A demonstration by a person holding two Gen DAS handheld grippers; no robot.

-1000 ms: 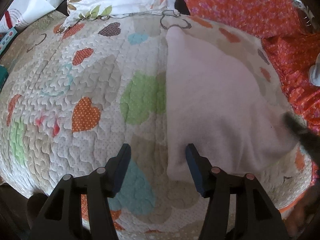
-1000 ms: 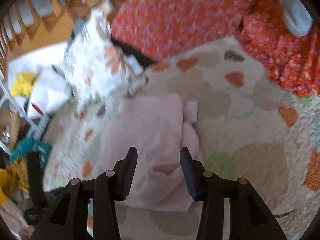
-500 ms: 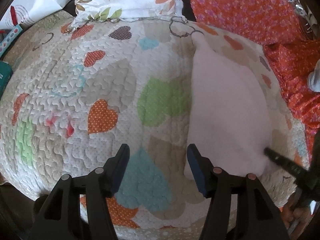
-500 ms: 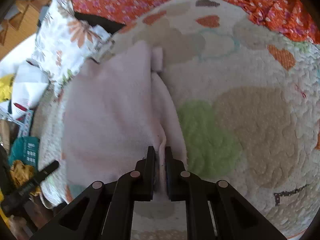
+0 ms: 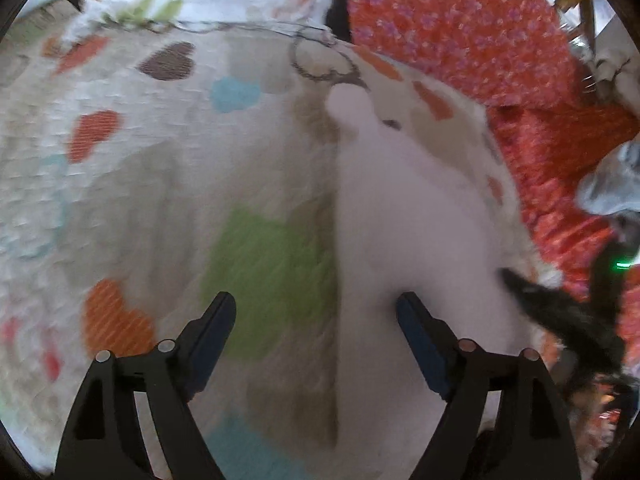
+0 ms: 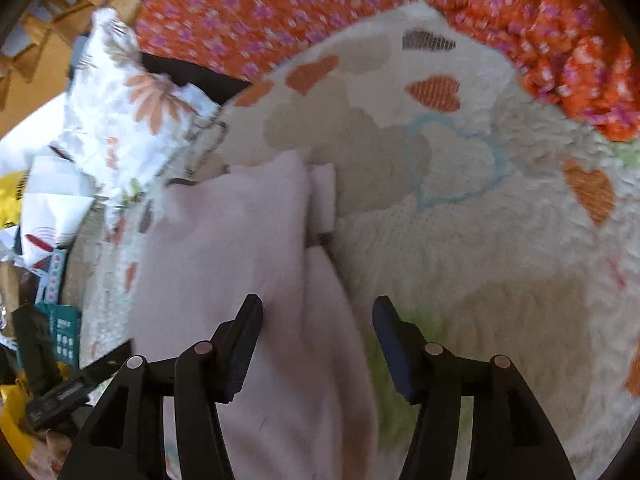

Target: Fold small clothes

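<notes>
Hovering both claws spread: right claw (image 6: 318,330) over pink garment (image 6: 224,248) fold edge, left claw (image 5: 316,320) straddling its side; pinch low, both layers.

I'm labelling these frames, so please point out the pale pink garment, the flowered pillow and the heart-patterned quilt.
pale pink garment (image 6: 224,248): right wrist view, on its broad folded upper layer.
flowered pillow (image 6: 132,116): right wrist view, on its white cover beside the orange flower.
heart-patterned quilt (image 5: 264,264): left wrist view, on the green patch.
</notes>
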